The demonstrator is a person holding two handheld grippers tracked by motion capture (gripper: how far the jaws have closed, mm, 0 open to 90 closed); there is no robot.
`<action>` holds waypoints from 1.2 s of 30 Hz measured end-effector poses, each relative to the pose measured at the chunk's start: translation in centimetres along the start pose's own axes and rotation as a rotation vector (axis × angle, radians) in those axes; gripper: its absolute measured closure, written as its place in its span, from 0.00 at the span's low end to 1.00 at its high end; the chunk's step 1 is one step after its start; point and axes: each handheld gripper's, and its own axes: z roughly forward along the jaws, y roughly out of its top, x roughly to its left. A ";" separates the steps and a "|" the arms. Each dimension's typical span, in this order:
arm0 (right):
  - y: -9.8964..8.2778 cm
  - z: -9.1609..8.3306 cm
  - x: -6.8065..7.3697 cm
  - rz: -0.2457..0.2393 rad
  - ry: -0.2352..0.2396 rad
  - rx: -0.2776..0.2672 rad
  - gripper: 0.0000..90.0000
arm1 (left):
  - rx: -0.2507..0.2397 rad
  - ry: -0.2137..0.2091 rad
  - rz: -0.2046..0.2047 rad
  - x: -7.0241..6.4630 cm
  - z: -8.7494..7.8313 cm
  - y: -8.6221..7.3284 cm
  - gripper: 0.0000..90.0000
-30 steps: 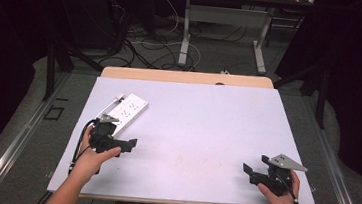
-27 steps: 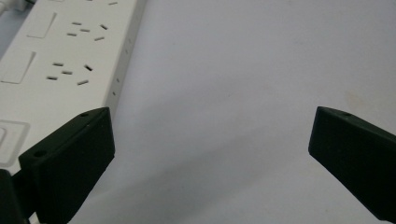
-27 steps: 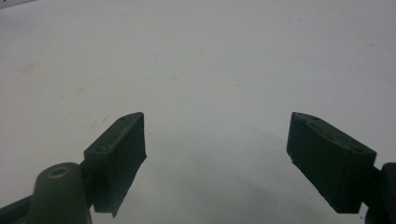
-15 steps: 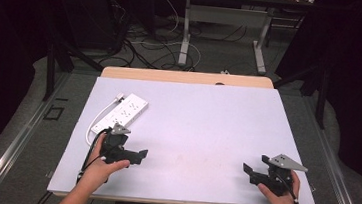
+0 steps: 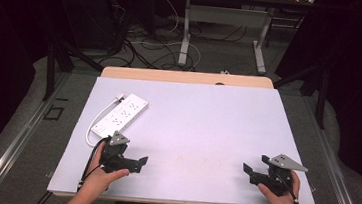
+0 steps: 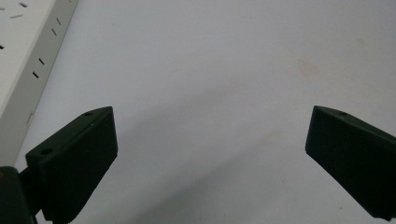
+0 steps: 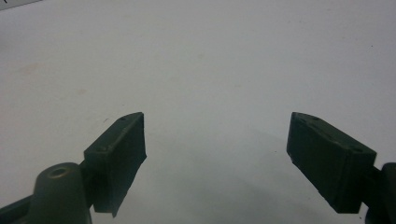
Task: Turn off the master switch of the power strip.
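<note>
— What colours lie on the surface [image 5: 206, 129]?
— It is pale lavender-grey, with a tan wooden strip [image 5: 186, 77] along its far edge. The power strip [image 5: 120, 116] is white, patterned with rows of small dark slots, and its cord [image 5: 94, 124] is white too.
— And the tools?
— The left tool [image 5: 135, 163] and right tool [image 5: 248, 170] are black; the right's top plate [image 5: 288, 162] is grey.
</note>
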 end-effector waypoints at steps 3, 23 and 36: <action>0.0 0.0 -0.1 -0.002 -0.001 -0.001 0.21 | -0.010 -0.003 -0.012 -0.2 0.2 -0.3 0.03; 0.0 -0.1 -0.1 -0.002 -0.002 -0.005 0.21 | 0.000 -0.014 -0.008 -0.6 1.3 -1.5 0.03; -0.1 0.0 -0.1 -0.003 0.002 -0.006 0.21 | 0.016 -0.015 0.024 -1.2 2.0 -1.7 0.04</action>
